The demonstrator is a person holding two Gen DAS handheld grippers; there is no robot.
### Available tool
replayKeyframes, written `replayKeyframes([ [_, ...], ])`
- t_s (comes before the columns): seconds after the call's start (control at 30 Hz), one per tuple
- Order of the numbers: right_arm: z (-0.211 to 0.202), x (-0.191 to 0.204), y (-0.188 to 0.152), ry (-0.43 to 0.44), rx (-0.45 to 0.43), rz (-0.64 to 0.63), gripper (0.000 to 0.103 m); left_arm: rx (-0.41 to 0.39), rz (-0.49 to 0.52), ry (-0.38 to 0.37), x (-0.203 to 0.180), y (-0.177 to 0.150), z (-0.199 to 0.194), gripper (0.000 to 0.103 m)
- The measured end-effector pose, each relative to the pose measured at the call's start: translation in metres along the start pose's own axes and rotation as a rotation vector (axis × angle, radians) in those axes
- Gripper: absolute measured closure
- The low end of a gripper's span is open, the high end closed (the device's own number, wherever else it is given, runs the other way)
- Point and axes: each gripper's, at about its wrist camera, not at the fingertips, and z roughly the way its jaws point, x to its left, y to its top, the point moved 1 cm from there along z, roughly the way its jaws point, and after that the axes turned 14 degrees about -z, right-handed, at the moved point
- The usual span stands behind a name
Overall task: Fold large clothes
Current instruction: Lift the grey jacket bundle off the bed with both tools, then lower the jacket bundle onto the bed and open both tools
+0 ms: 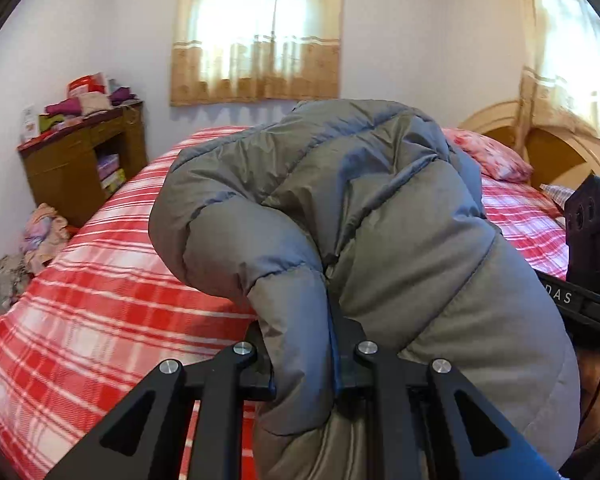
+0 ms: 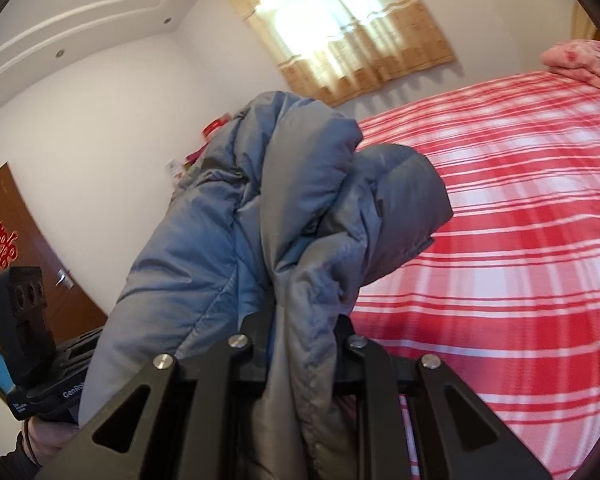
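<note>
Ahead of my grippers stretches the bed (image 1: 100, 280), spread with a red-and-white plaid cover (image 2: 520, 220). A pink floral pillow (image 1: 492, 156) lies at its far right end, against the arched wooden headboard (image 1: 548, 156).

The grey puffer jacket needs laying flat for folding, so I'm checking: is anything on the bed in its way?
Nothing visible. Both the left gripper and the right gripper clamp the grey puffer jacket above the red plaid bedspread, which looks bare beneath it. The pink pillow lies off by the headboard.
</note>
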Motion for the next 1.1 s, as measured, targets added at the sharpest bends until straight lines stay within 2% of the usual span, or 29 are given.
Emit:
replayKeyframes([
  [0.2,0.041,0.032,0.006,0.061,0.037,-0.043,0.084,-0.01,-0.044,0.057,0.046,0.002,-0.012,0.085],
  [0.43,0.073,0.046,0.006,0.105,0.075,-0.069,0.084,-0.003,-0.073,0.102,0.084,-0.004,-0.016,0.085],
  [0.63,0.093,0.048,-0.004,0.103,0.119,-0.072,0.084,0.012,-0.088,0.129,0.102,-0.012,-0.009,0.085],
  [0.83,0.117,0.038,-0.029,0.073,0.201,-0.052,0.084,0.043,-0.101,0.169,0.123,-0.029,0.009,0.084],
  [0.93,0.123,0.035,-0.041,0.06,0.238,-0.035,0.084,0.055,-0.128,0.199,0.135,-0.036,0.017,0.076],
  [1.1,0.132,0.026,-0.054,0.038,0.272,-0.023,0.082,0.073,-0.134,0.238,0.147,-0.046,0.028,0.054],
])
